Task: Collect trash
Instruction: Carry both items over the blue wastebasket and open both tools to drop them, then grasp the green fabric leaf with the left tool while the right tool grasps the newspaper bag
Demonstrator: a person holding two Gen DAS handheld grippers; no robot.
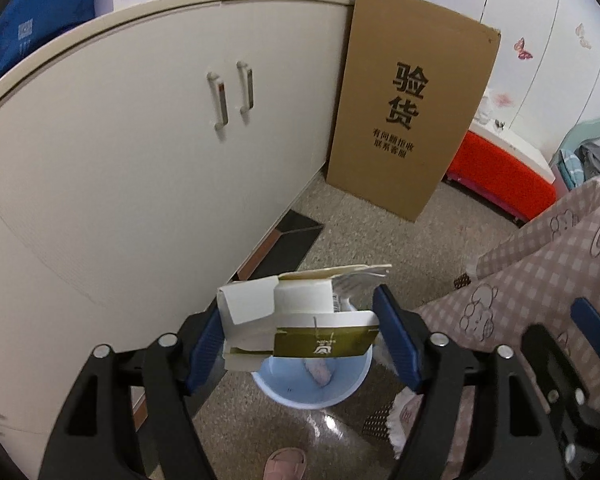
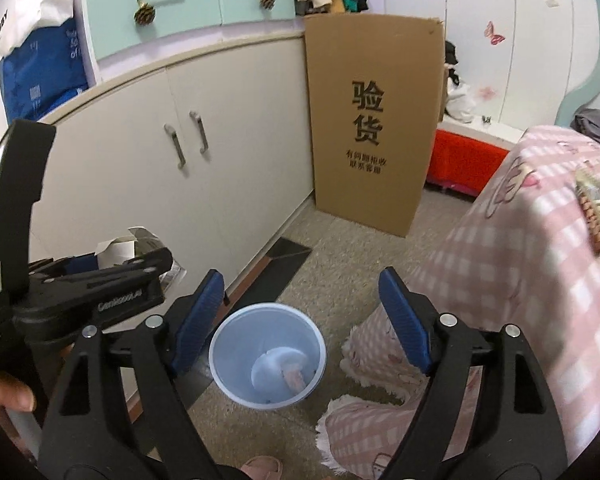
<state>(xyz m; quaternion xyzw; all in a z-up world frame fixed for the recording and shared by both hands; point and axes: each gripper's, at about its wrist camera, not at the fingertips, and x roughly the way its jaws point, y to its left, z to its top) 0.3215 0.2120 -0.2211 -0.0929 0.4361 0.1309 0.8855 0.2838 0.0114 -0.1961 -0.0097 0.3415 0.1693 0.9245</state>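
The left tool [image 1: 300, 336] pinches a torn white-and-olive carton [image 1: 300, 320] directly above the pale blue bin [image 2: 267, 354] on the floor; the right tool [image 2: 302, 316] is spread wide, holding nothing, over the bin's rim; cabinet [image 2: 228, 152] left, pink checked bedcover [image 2: 520, 260] right, bare floor between.

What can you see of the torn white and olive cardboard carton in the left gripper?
The torn white and olive cardboard carton is a crushed, opened box: white panels, an olive-gold printed band, flaps ripped and splayed. It sits between the blue pads of the left gripper, apparently touching only the left pad, above the pale blue plastic bin, which already holds a pinkish scrap.
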